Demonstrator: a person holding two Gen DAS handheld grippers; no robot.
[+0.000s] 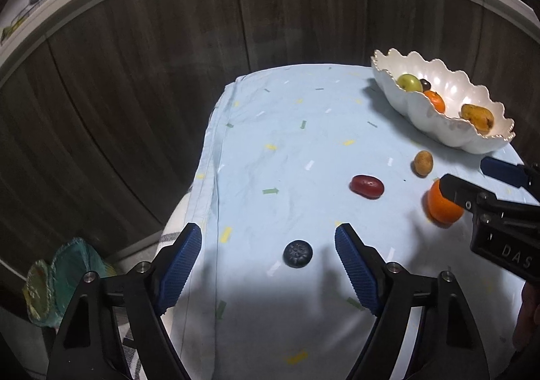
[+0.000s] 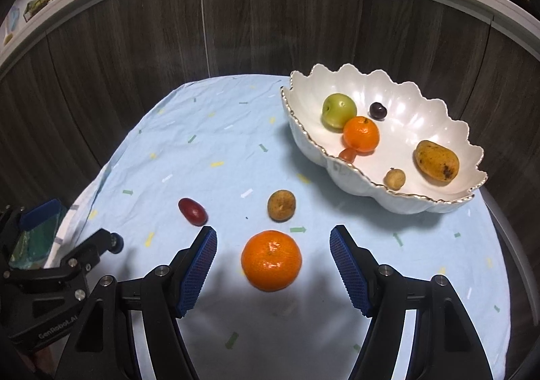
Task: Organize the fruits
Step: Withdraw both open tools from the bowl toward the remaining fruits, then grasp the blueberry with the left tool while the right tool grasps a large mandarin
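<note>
A white scalloped bowl (image 2: pixel 432 201) stands at the table's far right and holds a green apple (image 2: pixel 338 110), an orange (image 2: pixel 361 132), a dark plum (image 2: pixel 377 110), a mango (image 2: pixel 436 160), a small tan fruit (image 2: pixel 394 178) and a small red fruit (image 2: pixel 347 154). On the cloth lie a large orange (image 2: pixel 271 260), a brown-green fruit (image 2: pixel 281 205), a red oval fruit (image 2: pixel 192 210) and a dark blueberry-like fruit (image 1: pixel 297 253). My right gripper (image 2: pixel 273 236) is open around the large orange. My left gripper (image 1: pixel 268 236) is open just above the dark fruit.
The table carries a light blue cloth (image 2: pixel 216 143) and its left edge drops off. Dark wood cabinet fronts (image 2: pixel 270 25) stand behind it under a white counter. A teal object (image 1: pixel 60 278) lies low on the left.
</note>
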